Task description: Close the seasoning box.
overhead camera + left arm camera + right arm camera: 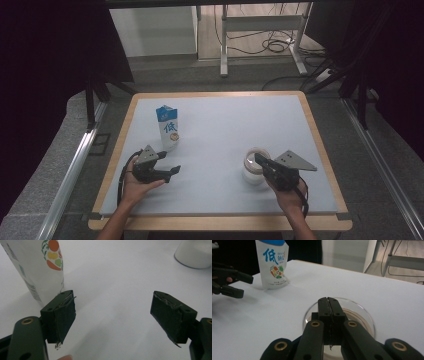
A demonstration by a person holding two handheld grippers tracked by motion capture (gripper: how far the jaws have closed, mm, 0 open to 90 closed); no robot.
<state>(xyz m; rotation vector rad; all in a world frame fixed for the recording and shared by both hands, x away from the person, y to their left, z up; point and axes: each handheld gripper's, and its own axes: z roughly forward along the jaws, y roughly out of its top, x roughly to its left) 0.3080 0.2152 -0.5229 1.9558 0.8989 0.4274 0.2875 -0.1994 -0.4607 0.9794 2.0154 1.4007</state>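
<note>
Holding your right gripper [329, 300] clamped with nothing between the jaws over the glass jar [254, 169] at table's right — your left gripper [170, 172] gapes beside the pouch [167, 126], ready to grasp.

Grey carpeted floor [60, 150], white metal desk frame [260, 25] behind (cables [272, 45] beneath), dark curtains [45, 60] at both sides

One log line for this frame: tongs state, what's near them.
left tongs: open, empty, beside pouch | right tongs: shut, empty, tips over glass jar | pouch: upright on table
</note>
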